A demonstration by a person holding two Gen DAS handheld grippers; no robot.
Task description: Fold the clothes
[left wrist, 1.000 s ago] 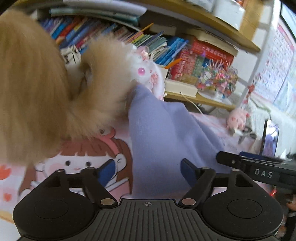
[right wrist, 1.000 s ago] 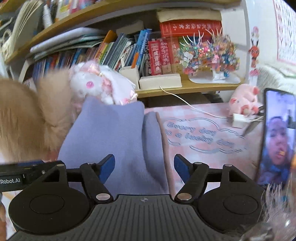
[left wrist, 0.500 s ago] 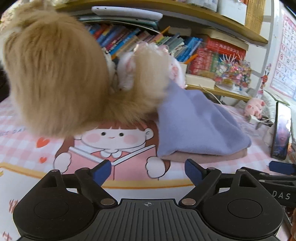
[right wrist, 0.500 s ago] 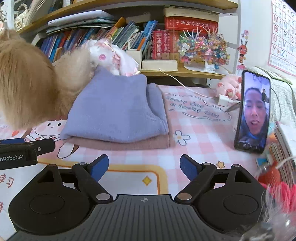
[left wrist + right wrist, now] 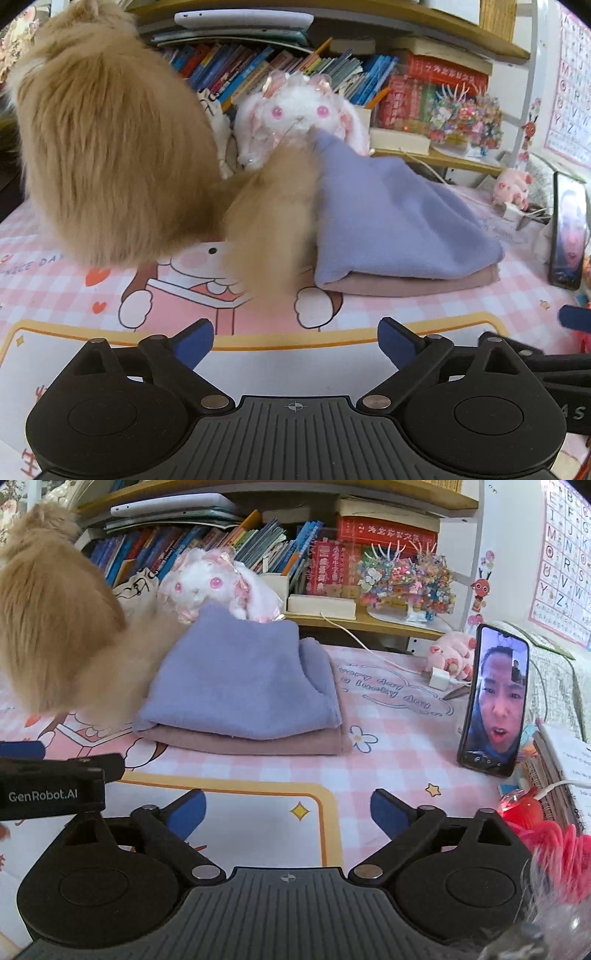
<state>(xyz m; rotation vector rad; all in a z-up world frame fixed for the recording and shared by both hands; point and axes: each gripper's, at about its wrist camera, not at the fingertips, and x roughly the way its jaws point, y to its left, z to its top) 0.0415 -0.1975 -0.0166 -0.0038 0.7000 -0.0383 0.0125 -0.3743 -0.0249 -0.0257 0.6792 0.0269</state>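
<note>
My left gripper [image 5: 295, 341] and right gripper [image 5: 287, 810] both hang over the pink cartoon desk mat [image 5: 388, 738], jaws spread wide and empty. The folded lavender garment [image 5: 240, 679] lies stacked on a folded mauve garment [image 5: 258, 743] at mid-mat. A fluffy tan animal [image 5: 110, 162] crowds the stack's left edge; a white plush rabbit [image 5: 207, 583] sits just behind.

A folded lavender fleece garment [image 5: 240, 686] is seen at centre-left of the right wrist frame, stacked on a folded mauve garment [image 5: 251, 744] whose edge shows beneath it. In the left wrist frame the lavender garment [image 5: 399, 225] is placed right of centre.
</note>
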